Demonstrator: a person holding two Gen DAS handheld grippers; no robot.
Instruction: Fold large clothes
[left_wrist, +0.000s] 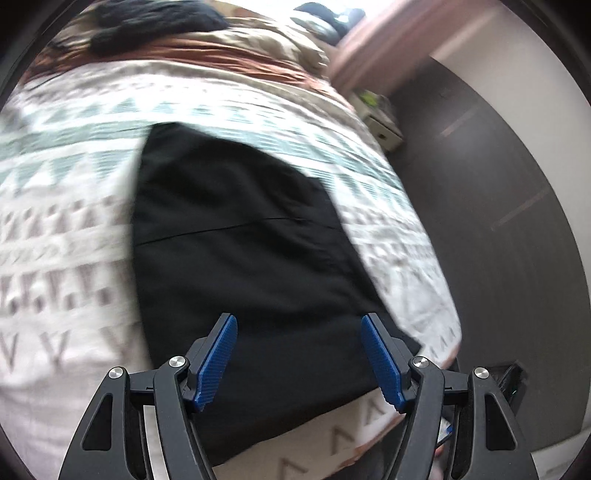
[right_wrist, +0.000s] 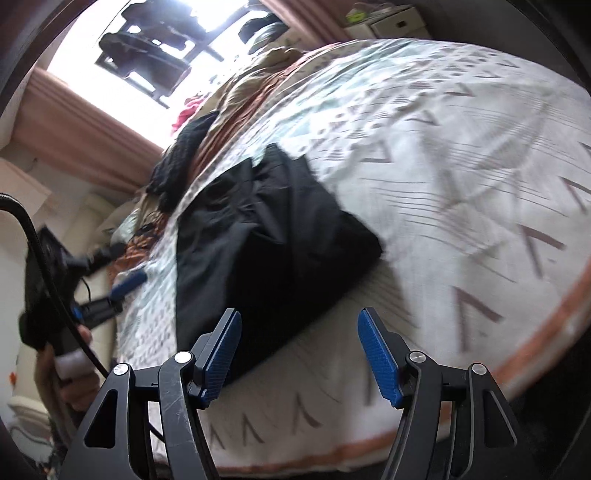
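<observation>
Black cloth, the garment (left_wrist: 236, 236), lies folded flat on the patterned bedspread (left_wrist: 66, 206), just ahead of and under both tools. The left gripper (left_wrist: 298, 354) and right gripper (right_wrist: 299, 354) stand wide with nothing between the pads. To fold again cleanly, I judge each should take a near corner at the same time and carry both across evenly.

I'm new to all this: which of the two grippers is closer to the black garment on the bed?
Left. The left gripper hangs open right above the black garment. The right gripper is open too, mostly above bare bedspread beside the garment's near corner.
</observation>
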